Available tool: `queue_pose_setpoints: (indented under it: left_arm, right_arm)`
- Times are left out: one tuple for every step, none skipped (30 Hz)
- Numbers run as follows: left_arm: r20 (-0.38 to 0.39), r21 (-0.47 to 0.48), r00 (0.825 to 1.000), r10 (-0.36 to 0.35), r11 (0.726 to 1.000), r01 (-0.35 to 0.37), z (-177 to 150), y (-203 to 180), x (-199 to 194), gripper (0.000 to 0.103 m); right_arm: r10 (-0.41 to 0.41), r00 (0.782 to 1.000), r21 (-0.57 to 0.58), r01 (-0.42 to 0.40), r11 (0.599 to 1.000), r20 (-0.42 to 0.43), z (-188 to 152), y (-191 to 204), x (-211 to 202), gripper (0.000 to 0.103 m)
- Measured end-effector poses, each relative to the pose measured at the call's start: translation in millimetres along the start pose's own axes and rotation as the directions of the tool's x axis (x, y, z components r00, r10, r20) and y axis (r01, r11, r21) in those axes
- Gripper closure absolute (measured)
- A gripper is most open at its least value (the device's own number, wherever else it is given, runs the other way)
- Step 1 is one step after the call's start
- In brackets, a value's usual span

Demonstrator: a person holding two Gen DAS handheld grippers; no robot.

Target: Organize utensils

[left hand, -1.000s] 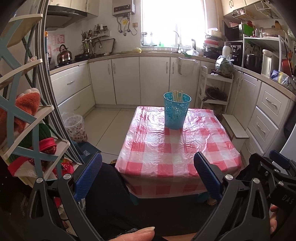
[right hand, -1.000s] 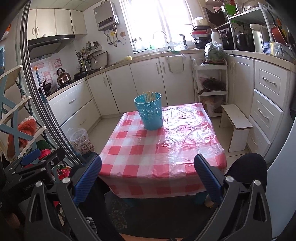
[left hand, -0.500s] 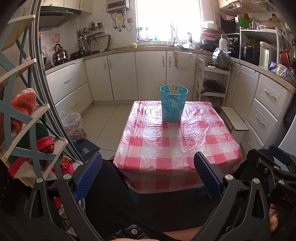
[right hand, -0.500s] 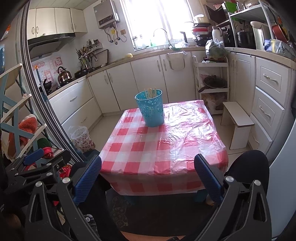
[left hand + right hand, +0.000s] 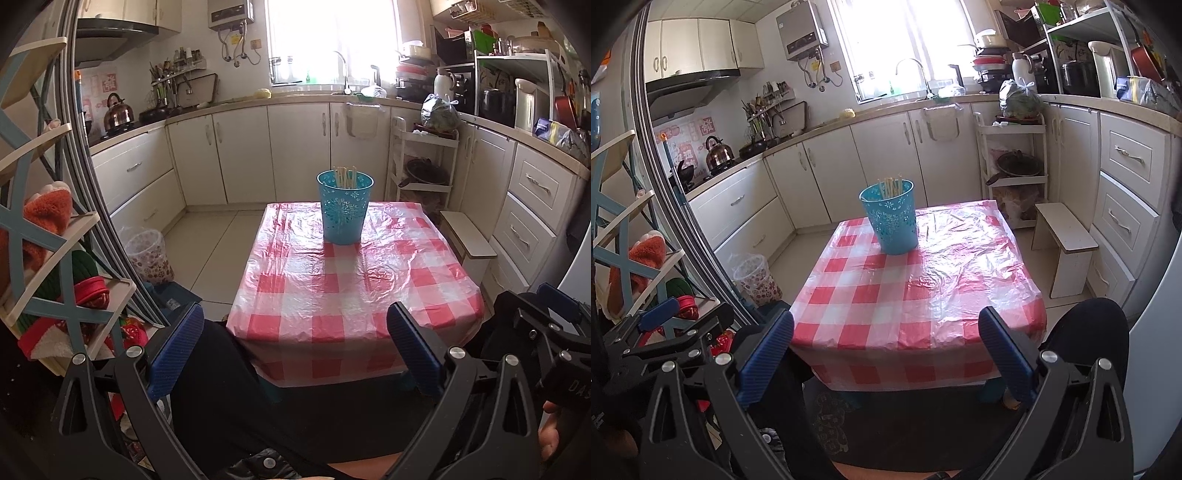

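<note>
Turquoise plastic basket (image 5: 345,210) on the checked table (image 5: 354,291) — holds chopsticks (image 5: 344,176).

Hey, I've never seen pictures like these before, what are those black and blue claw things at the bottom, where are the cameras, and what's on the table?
The claws are two hand-held grippers, one in each of a person's hands; there is no robot. Each carries a wide-angle camera looking forward along its two blue-padded fingers, so each picture shows one gripper from behind. The left gripper and the right gripper are both open and hold nothing. Both are held back from the near edge of a low table covered with a red-and-white checked plastic cloth. On it stands one thing: a turquoise perforated basket near the far edge, with pale sticks, probably chopsticks, standing upright inside. Around it is a kitchen with cream cabinets.
</note>
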State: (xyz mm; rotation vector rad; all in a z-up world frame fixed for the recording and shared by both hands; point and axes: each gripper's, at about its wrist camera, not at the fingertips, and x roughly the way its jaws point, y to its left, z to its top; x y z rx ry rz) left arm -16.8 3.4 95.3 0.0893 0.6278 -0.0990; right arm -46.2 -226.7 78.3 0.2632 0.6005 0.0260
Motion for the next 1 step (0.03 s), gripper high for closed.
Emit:
queue_pose_setpoints:
  left_arm:
    - [-0.001,-0.002,1.000,-0.001,1.000,0.001,-0.3,0.1,0.2,0.008]
  right_arm:
    - [0.000,1.000,0.001,0.000,1.000,-0.001,-0.5,0.3,-0.1,0.007]
